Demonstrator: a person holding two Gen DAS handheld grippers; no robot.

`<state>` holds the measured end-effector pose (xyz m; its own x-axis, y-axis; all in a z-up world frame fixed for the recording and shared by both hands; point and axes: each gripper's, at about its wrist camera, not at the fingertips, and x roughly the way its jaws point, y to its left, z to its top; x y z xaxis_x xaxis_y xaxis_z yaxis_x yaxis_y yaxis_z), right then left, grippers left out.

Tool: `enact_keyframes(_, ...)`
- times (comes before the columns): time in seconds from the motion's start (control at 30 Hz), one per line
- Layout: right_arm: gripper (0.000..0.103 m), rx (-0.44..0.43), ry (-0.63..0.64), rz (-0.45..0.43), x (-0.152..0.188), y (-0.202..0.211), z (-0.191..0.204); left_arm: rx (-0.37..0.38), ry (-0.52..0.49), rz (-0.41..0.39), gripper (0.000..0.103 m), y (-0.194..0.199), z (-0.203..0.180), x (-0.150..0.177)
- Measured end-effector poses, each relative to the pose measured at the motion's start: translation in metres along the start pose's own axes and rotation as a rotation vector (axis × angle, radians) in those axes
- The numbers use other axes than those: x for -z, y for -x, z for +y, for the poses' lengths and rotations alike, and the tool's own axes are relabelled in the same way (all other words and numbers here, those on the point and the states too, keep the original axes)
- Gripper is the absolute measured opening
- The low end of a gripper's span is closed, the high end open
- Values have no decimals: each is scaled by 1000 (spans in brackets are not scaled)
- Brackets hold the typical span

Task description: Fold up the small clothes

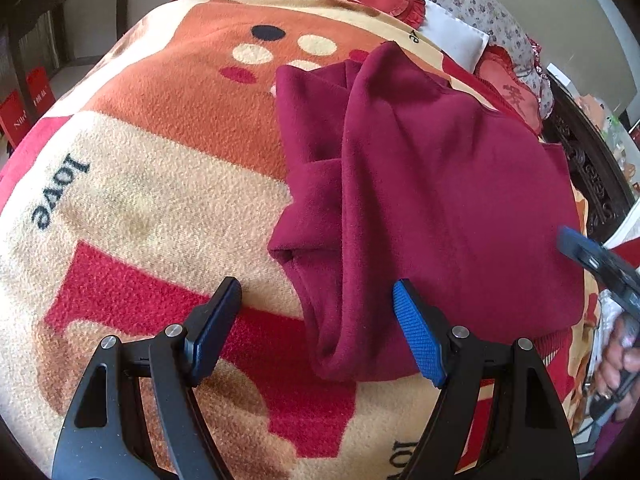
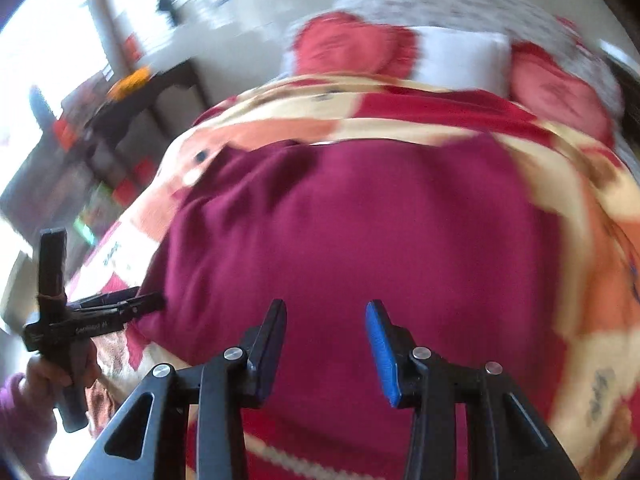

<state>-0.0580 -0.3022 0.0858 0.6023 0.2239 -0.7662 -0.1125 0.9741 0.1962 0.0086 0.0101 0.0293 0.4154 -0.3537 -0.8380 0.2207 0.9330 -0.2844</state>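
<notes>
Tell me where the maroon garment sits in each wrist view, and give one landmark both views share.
Left wrist: the maroon garment fills the centre-right, its near edge between the open fingers of the left gripper.
Right wrist: it fills the middle, beyond the open right gripper.
Shared landmark: the white pillow between red cushions at the head of the bed.

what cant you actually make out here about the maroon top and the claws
- Maroon top: what kind of garment it is; the layers folded over each other hide its shape in the left wrist view.
- Its right edge: cut off by the right claw and the frame edge, left wrist view.
- Fabric detail and pillows: motion blur, right wrist view.
- Left claw: fingers too small and blurred there; its own view shows it open.
</notes>
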Motion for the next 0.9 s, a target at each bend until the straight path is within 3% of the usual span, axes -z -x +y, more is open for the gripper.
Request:
enact_keyframes(0.27, 36, -64, 160, 18, -65, -94, 80, 24, -4, -8, 78, -4, 5, 1)
enact_keyframes(0.43, 36, -95, 185, 24, -99, -135, 111, 44, 3, -17, 78, -3, 9, 3)
enact_keyframes(0.6, 36, -85, 139, 116, -114, -187, 116, 86, 30, -30, 78, 0, 18, 6)
enact_keyframes(0.77, 40, -114, 68, 112, -124, -182, 115, 97, 37, -37, 79, 2, 23, 8)
enact_keyframes(0.9, 41, -126, 175, 71, -127, -169, 135, 95, 35, -43, 79, 4, 24, 9)
